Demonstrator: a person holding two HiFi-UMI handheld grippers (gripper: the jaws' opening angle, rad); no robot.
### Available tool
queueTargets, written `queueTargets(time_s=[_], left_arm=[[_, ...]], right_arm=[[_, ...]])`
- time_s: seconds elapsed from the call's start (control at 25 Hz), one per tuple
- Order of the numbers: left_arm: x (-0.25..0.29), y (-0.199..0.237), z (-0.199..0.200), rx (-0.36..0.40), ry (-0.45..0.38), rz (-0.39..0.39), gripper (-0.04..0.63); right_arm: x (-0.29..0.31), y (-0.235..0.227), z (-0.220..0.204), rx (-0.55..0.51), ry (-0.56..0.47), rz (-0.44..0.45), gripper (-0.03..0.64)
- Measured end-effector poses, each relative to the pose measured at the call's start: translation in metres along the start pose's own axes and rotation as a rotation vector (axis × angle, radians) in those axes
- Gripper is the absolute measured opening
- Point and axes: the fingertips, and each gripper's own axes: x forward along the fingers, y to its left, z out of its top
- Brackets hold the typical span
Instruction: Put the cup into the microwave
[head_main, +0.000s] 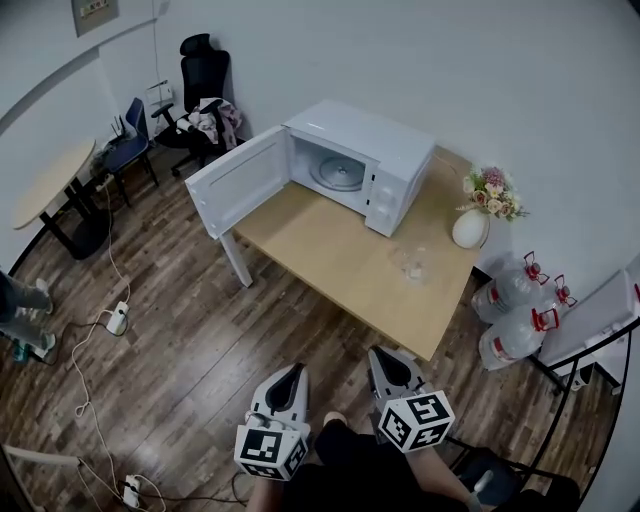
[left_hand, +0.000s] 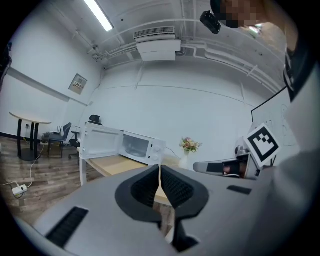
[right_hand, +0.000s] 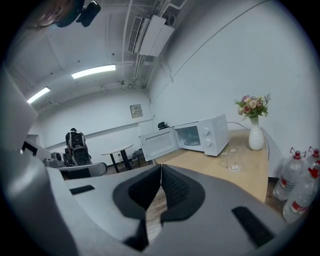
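Left gripper (left_hand: 159, 171): was held low in front of the person, short of the table (head_main: 330, 262) and pointed toward it.
Left fingers (left_hand: 176, 189): were pressed together at the tips, with only a thin slit between the ribbed pads lower down; they held nothing and touched nothing.
Right gripper (right_hand: 161, 169): was held just beside the left one, so the 2 sat side by side, also short of the table's near edge.
Right fingers (right_hand: 175, 188): were closed tip to tip, with nothing gripped and nothing in contact.
Cup (head_main: 413, 263): was a clear glass, upright on the tabletop toward its right side, in front of the microwave's control-panel end and near the vase; it stood well apart from both grippers.
Microwave (head_main: 385, 152): was white and stood at the far side of the table.
Door (head_main: 238, 180): was swung wide open to the left, reaching past the table's left edge.
Turntable (head_main: 340, 173): was a round glass plate visible inside the open cavity.
Vase (head_main: 469, 229): was white, held flowers and stood upright at the table's right corner.
Water bottles (head_main: 510, 290): were large and clear, on the floor to the right of the table.
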Motion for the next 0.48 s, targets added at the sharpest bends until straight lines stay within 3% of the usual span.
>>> queueTargets(time_s=[0.48], left_arm=[[0.076, 0.041, 0.009, -0.015, -0.009, 0.034, 0.009]], right_arm=[[0.082, -0.040, 0.017, -0.010, 0.040, 0.017, -0.006]])
